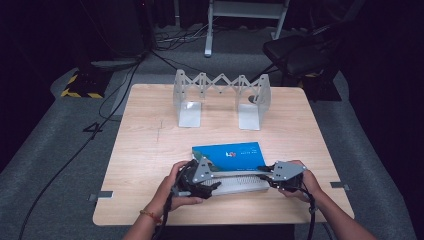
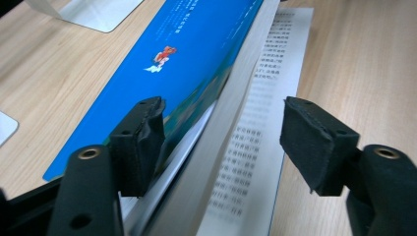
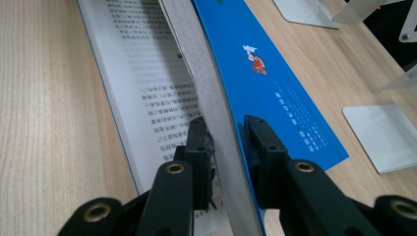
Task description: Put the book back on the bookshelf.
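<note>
Blue-covered book (image 1: 232,155) lying open near the table (image 1: 150,150) front; right tool (image 3: 226,132) clamped on its lifted page block, left tool (image 2: 221,142) open astride. Likely risk: unsupported pages sagging, tearing.

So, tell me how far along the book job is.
Done: the blue book lies partly open on the table, cover and top pages raised. In hand: the right gripper pinches that raised block; the left gripper stands open around it. Left: the expanding bookend rack stands empty behind.
</note>
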Demonstrator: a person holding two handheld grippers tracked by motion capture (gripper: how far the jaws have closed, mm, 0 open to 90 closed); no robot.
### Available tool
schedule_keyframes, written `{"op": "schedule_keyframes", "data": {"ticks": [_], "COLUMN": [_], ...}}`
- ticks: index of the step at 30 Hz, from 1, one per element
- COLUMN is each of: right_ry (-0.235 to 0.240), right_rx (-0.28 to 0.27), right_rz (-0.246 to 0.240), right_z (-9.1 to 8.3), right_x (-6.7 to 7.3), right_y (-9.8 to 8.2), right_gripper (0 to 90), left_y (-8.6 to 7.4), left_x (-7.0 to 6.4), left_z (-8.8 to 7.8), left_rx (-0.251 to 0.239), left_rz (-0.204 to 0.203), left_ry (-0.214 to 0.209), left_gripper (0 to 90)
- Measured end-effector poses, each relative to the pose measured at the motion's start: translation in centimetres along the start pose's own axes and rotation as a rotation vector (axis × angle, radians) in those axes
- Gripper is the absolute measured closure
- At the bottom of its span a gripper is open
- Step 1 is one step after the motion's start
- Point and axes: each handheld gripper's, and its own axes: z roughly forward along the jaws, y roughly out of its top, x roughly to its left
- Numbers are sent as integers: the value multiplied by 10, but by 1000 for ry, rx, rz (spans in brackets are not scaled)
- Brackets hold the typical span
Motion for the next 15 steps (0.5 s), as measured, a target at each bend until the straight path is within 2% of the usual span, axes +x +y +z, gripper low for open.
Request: {"op": "schedule_keyframes", "data": {"ticks": [2,3,5,7,9,11,12,13,15], "right_ry": [-6,-10,-17,-17,-20,-19,-18,-15,-18], "right_rx": [13,21,33,35,33,38,36,38,24], "right_rz": [-8,-16,-24,-33,-36,-45,-43,-42,-32], "right_z": [0,1,1,1,0,1,1,1,2], "right_x": [1,2,5,6,7,7,7,6,6], "right_y": [2,4,6,8,10,10,10,10,10], "right_gripper": [742,742,743,746,746,745,743,738,724], "left_y": [4,4,4,4,2,-1,-4,-6,-9], "left_x": [-3,-2,0,-1,-4,-4,-3,-3,-3], "left_z": [5,6,7,7,8,9,8,8,8], "left_rx": [11,15,5,14,51,83,103,107,109], "left_rz": [8,-2,-17,-1,25,46,64,82,99], "left_ry": [57,78,101,120,152,143,111,109,106], "left_gripper": [323,324,328,329,366,477,550,639,680]}}
